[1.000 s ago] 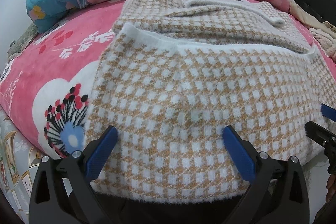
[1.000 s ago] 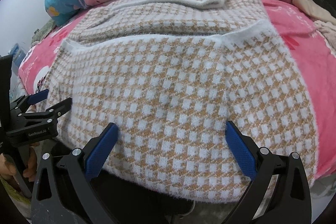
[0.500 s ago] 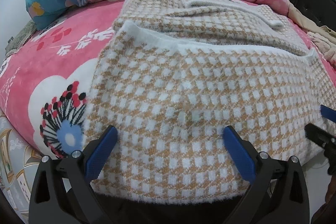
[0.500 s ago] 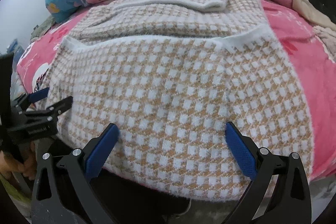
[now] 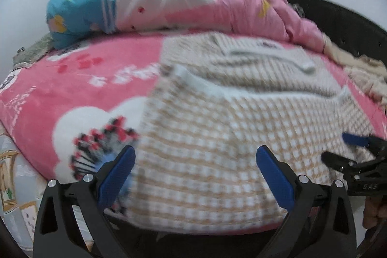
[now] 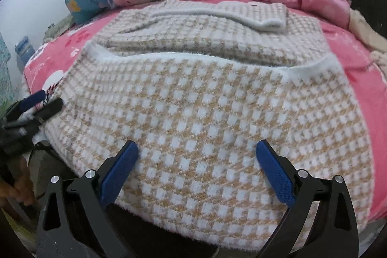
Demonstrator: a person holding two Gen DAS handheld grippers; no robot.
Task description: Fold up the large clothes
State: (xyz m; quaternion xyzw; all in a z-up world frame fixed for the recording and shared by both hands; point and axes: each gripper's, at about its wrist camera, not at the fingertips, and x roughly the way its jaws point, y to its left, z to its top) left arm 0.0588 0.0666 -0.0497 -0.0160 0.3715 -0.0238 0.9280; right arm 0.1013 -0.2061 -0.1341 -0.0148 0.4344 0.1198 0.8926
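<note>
Change: left gripper (image 5: 195, 171) is pulling back and up, view blurring (bed looks farther than a second ago).
Sweater: fuzzy tan-and-white checked knit sweater (image 6: 208, 113) is lying half-folded on pink floral blanket (image 5: 72, 88), near edge.
Jaws: both are gaping wide, holding nothing; right gripper (image 6: 196, 165) is hovering over the hem.
Meaning: last fold released; next grab probably pending.

Left gripper (image 5: 195, 155) and right gripper (image 6: 197, 149), jaws wide apart.
</note>
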